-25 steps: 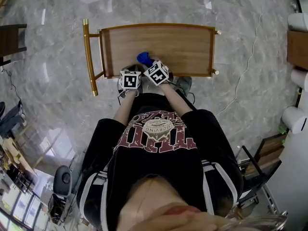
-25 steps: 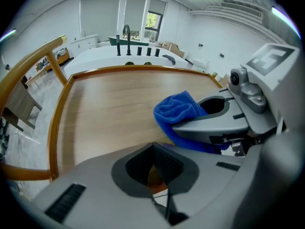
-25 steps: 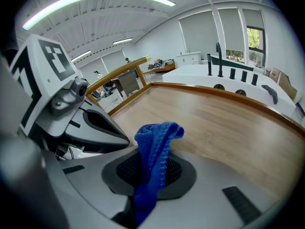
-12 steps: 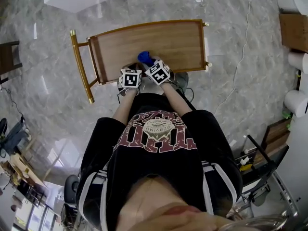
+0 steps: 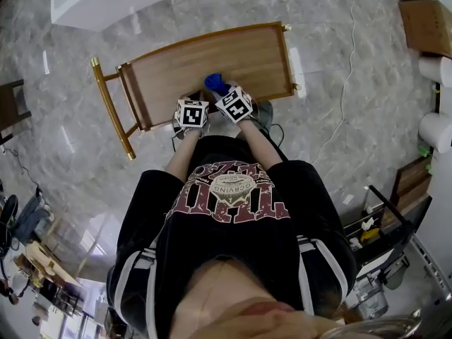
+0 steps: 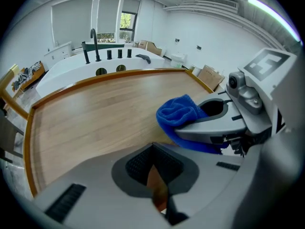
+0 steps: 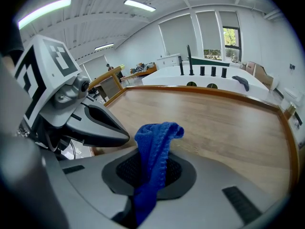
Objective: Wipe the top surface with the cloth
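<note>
Nearest the head camera, at lower centre of the frame, is the person's black short-sleeved T-shirt with a maroon print [image 5: 229, 196]. Both forearms reach up-frame to the two grippers, which sit side by side at the near edge of the table.

The left gripper [image 5: 188, 101] sits just left of centre. In the left gripper view its [image 6: 155, 175] jaws stand together with only a thin slit between the pads; nothing is held.

The right gripper [image 5: 222, 90] sits just beside it, on the right. In the right gripper view its [image 7: 152, 175] jaws are clamped on the blue knitted cloth [image 7: 155, 137], which bunches upward out of the pads.

In the head view the cloth [image 5: 214, 83] lies over the near edge of the brown wooden rimmed table top [image 5: 183, 69], at frame centre. The left gripper view shows it [image 6: 178, 112] right of centre.

A gold-coloured metal frame bar [image 5: 109, 108] runs along the table's left end. The grey marble floor [image 5: 70, 154] surrounds it.

Farthest, at upper centre of the right gripper view, is a white counter with black fittings [image 7: 205, 75].
</note>
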The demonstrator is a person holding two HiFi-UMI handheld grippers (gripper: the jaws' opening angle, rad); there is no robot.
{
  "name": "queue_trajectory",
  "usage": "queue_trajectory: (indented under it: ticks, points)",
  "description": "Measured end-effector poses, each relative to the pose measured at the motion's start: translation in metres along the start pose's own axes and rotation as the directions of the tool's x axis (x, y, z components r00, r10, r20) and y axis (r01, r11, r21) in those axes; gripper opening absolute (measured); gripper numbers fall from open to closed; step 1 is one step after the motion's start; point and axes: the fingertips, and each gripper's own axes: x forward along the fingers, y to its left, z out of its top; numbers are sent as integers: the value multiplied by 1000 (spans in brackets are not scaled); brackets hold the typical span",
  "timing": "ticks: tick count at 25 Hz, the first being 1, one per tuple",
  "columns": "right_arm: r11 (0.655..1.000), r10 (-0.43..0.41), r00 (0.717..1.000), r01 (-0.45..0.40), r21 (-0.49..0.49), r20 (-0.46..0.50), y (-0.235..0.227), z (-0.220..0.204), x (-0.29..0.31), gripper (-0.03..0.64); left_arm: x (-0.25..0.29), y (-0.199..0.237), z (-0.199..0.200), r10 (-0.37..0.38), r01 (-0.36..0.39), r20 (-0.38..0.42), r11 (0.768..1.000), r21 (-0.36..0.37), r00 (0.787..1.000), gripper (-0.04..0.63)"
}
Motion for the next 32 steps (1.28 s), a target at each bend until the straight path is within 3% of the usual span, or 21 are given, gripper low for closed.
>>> queue_trajectory:
  ticks: [14,20,32]
  points:
    - [995,-77,997,76,72,10,-39,-17,-28,58,18,-43,24,-68,70,-22,991,113,997,46]
    - [990,-106,994,105,92,4,-56,-24,-38,58,25,-60,37,-85,90,-30,977,195,996,48]
    - [968,-196,981,194,159,-1,-96,-43,-68,58,38,-87,41,-111,124,-64,963,241,992,46]
